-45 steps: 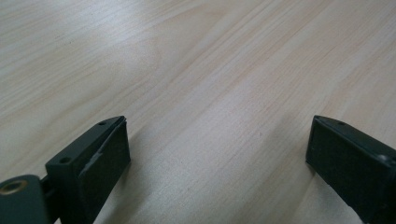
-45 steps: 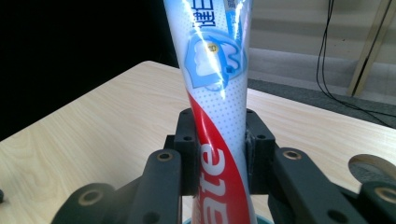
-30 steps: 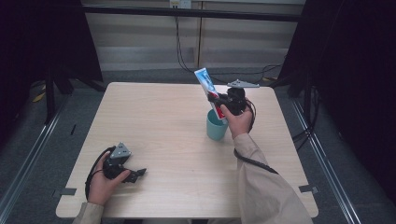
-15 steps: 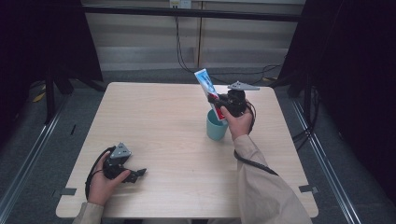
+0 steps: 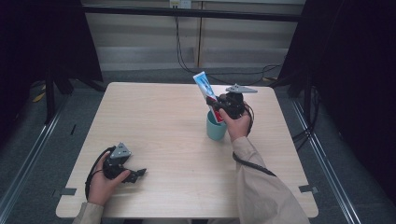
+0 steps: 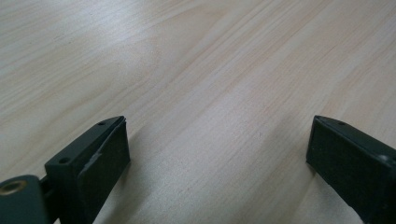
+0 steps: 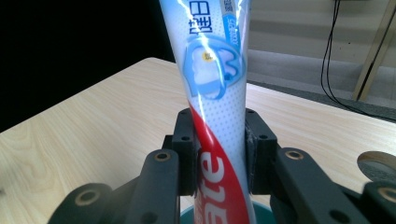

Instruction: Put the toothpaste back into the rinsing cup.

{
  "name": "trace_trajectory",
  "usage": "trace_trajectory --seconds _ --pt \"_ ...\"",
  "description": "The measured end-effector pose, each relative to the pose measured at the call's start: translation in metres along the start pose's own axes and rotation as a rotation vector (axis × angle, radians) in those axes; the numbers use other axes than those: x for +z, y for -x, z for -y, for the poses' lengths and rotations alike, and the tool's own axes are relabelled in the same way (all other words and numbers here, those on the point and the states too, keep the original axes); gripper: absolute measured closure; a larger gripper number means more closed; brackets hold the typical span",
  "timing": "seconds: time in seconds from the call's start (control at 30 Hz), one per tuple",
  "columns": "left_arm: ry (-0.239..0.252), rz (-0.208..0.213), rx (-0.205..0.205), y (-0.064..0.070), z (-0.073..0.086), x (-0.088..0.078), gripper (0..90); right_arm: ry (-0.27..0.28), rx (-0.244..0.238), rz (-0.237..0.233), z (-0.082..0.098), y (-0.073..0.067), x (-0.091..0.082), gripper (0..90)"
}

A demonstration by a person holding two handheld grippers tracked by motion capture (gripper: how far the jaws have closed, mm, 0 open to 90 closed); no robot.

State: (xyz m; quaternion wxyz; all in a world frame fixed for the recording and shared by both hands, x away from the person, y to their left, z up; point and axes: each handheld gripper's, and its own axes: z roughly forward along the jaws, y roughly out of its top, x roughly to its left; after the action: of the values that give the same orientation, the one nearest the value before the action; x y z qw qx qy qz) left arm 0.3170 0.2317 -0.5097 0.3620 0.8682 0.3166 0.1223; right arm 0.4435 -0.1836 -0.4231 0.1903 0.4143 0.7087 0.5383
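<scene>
A toothpaste tube [image 5: 208, 94], white and blue with a red band, stands tilted over a teal cup [image 5: 215, 127] right of the table's middle. My right gripper [image 5: 215, 105] is shut on the tube's lower part. In the right gripper view both black jaws press on the tube [image 7: 217, 121], and the cup's rim [image 7: 259, 212] shows just below it. My left gripper [image 5: 136, 175] rests on the table near the front left, held by a hand. Its jaws stand wide apart in the left gripper view [image 6: 217, 158], with bare wood between them.
The light wooden table [image 5: 159, 121] has black curtains to both sides and cables [image 5: 187, 42] hanging behind its far edge. A grey three-cornered plate [image 5: 240, 88] tops the right gripper. The right sleeve [image 5: 261, 186] comes in over the front right.
</scene>
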Motion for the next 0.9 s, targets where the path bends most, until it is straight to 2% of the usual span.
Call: trace_trajectory --seconds 0.07,0.2,0.33,0.9 --pt "0.000 0.000 -0.001 0.000 0.000 0.000 5.5 0.006 0.001 -0.001 0.000 0.000 0.000 69.5" --pt "0.001 0.000 -0.001 0.000 0.000 0.000 5.5 -0.016 -0.008 0.003 0.000 0.000 -0.003 71.2" --pt "0.000 0.000 -0.001 0.000 0.000 0.000 5.5 -0.025 0.007 0.003 0.002 0.004 -0.008 72.3" --pt "-0.001 -0.001 0.000 0.000 0.000 0.000 5.4 -0.050 -0.005 -0.011 0.010 0.000 -0.021 72.9"
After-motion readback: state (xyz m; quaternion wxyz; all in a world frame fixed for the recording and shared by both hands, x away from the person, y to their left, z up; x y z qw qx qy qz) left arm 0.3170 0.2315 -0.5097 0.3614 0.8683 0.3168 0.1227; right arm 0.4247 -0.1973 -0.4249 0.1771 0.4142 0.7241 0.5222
